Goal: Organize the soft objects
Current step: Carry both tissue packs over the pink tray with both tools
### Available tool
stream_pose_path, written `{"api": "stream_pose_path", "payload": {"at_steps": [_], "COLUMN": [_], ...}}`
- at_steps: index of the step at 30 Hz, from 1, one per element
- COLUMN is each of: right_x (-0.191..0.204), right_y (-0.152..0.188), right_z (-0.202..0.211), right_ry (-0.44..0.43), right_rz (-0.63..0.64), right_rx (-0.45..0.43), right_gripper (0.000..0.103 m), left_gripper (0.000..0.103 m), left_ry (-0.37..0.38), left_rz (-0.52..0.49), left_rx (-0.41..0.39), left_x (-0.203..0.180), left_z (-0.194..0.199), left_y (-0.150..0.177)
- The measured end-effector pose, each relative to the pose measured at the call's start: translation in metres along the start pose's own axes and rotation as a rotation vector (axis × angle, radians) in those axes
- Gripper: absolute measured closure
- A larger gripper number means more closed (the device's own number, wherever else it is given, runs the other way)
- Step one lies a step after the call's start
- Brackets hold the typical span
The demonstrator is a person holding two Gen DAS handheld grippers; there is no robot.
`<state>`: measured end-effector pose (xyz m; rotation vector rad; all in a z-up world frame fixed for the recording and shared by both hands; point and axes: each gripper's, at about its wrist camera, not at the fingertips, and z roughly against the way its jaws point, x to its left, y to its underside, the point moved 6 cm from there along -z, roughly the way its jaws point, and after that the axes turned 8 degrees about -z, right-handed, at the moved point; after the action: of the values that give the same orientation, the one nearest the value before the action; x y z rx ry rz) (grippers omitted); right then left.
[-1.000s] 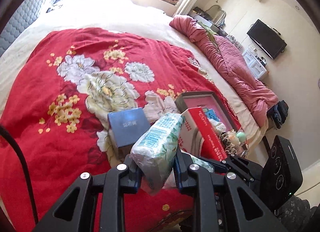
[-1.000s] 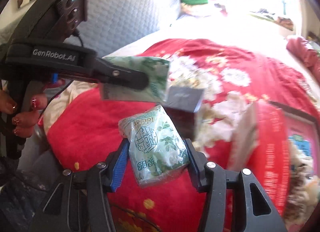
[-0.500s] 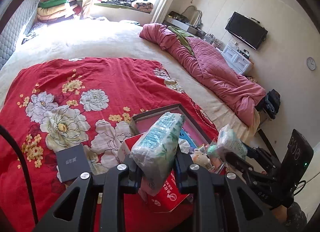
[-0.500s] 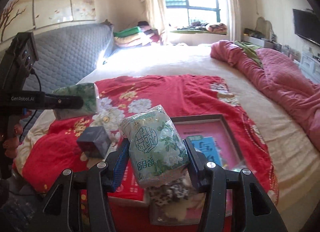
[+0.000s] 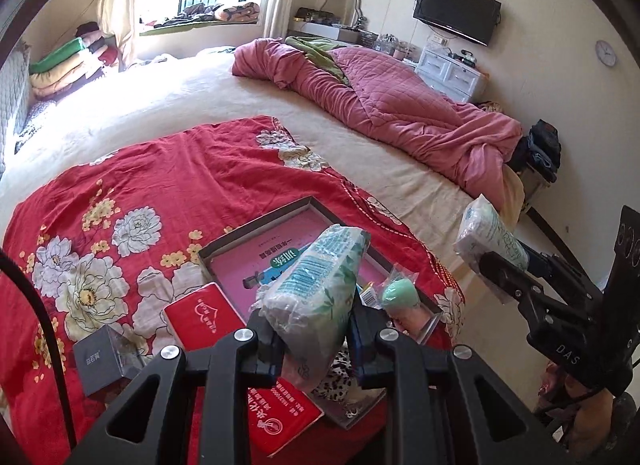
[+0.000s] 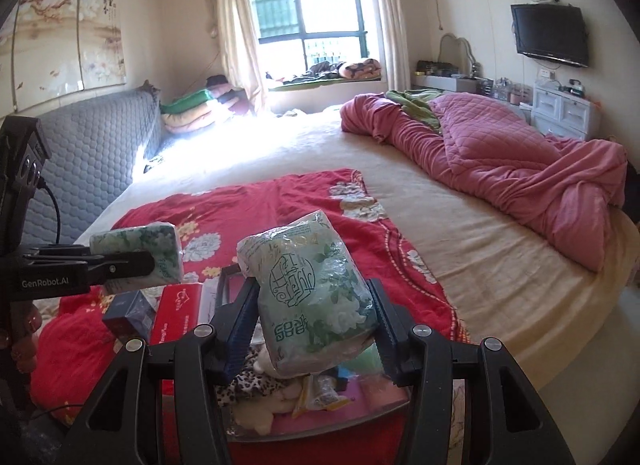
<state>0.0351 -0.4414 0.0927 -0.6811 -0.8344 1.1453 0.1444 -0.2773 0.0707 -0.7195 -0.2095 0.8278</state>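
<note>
The left gripper (image 5: 314, 339) clamps a tissue pack (image 5: 316, 297), long axis pointing away and up over the tray (image 5: 256, 225). The right gripper (image 6: 312, 329) clamps another pack (image 6: 308, 293), upright above the bed (image 6: 460, 233)

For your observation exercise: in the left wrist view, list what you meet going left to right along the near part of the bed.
Dark grey box → red tissue pack → tissue pack in the left gripper → green sponge in the tray → tissue pack in the right gripper.
</note>
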Motion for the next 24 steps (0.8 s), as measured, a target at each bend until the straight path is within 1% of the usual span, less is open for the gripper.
{"api": "stream_pose_path", "payload": {"at_steps": [6,13,24], "right_x": [-0.008,-0.009,-0.006], "right_y": [-0.001,0.0,0.003], "right_z": [0.005,0.001,-0.01], "right_ry": [0.008,0.016,0.014], "right_rz": [-0.022,-0.02,-0.024], "right_rx": [-0.009,-0.001,0.023], "right_gripper": [0.048,0.048,0.048], "left_gripper": [0.077,0.077,0.077], "left_ry": [-0.008,-0.018,-0.015], "left_rz": [-0.023,-0.02,-0.007], "left_rx": [0.032,0.067,0.098], "left_x": [-0.014,-0.011,-0.006], "left_z": [-0.013,-0.027,-0.04], "left_y": [0.003,0.01,0.015]}}
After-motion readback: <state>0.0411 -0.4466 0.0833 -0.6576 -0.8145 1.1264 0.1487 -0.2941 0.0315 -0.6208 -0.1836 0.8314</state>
